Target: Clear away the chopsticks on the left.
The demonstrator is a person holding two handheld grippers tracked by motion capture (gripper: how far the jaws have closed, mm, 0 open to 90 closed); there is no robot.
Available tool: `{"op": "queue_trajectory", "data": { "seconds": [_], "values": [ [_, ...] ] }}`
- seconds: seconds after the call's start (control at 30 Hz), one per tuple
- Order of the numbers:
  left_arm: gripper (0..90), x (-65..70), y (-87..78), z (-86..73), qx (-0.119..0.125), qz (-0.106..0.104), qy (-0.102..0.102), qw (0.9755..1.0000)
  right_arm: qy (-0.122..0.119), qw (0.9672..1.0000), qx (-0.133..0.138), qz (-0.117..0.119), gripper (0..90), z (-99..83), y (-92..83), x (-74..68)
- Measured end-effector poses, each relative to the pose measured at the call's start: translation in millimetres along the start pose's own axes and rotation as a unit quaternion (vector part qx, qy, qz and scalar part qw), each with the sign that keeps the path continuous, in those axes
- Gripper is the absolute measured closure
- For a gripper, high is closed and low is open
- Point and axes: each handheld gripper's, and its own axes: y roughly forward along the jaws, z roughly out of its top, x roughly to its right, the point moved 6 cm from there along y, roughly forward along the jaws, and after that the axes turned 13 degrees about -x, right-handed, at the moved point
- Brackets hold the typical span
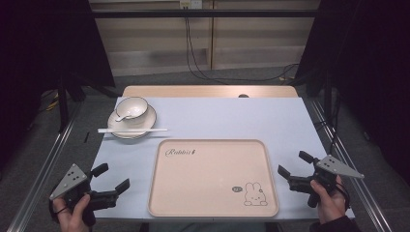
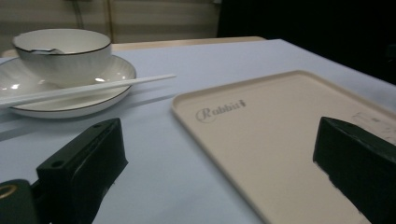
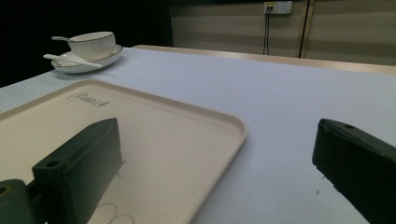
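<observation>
Beige rectangular plastic tray (image 1: 212, 176) lies bare at the table's near centre, its small printed rabbit too faint to read. Left gripper (image 1: 112, 179) and right gripper (image 1: 291, 163) flank it, jaws apart, empty. A spoon handle pokes from the white bowl (image 1: 131, 107) on its plate (image 1: 144, 126), white chopsticks (image 1: 132, 130) across.

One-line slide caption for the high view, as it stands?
Open hand-held grippers, left and right, flank an empty beige tray; bowl with spoon on plate, chopsticks across.

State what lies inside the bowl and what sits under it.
A white spoon lies in the bowl, handle over the rim. Under it sits a plate; the bowl's foot hides the plate's middle.
</observation>
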Motion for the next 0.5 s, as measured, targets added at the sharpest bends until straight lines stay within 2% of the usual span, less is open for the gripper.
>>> {"op": "queue_trajectory", "data": {
  "seconds": [0.13, 0.23, 0.27, 0.3, 0.37, 0.43, 0.47, 0.5],
  "values": [
    [4.1, -4.7, -2.0, 5.3, -0.005, 0.001, 0.006, 1.0, 0.003, 1.0, -0.003, 0.003, 0.9, -0.7, 0.2, 0.2],
    [4.3, -14.4, -3.5, 13.9, -0.02, -0.016, 0.009, 0.9996, -0.002, 1.0, -0.004, 0.004, 0.9, -1.1, 0.6, 0.1],
    [4.3, -14.4, -3.5, 13.9, -0.02, -0.016, 0.009, 0.9996, -0.002, 1.0, -0.005, 0.004, 1.0, -1.2, 0.7, 0.1],
    [4.3, -20.3, -2.1, 17.0, -0.034, -0.009, 0.019, 0.9992, -0.002, 1.0, -0.005, 0.003, 1.0, -1.1, 0.7, 0.1],
    [4.3, -27.6, -0.7, 20.8, -0.042, -0.007, 0.023, 0.9988, 0.003, 1.0, -0.002, 0.001, 1.0, -0.5, 0.4, 0.4],
    [4.4, -40.3, 0.2, 24.9, -0.044, -0.011, 0.015, 0.9988, 0.003, 1.0, -0.003, 0.001, 1.1, -0.7, 0.3, 0.5],
    [4.4, -45.8, -0.2, 27.2, -0.044, -0.011, 0.01, 0.9989, -0.005, 1.0, -0.005, 0.001, 1.1, -1.2, 0.3, 0.6],
    [4.4, -51.0, -0.5, 29.2, -0.046, -0.008, 0.01, 0.9989, 0.0, 1.0, -0.002, 0.002, 1.1, -0.6, 0.6, 0.0]
  ]
}}
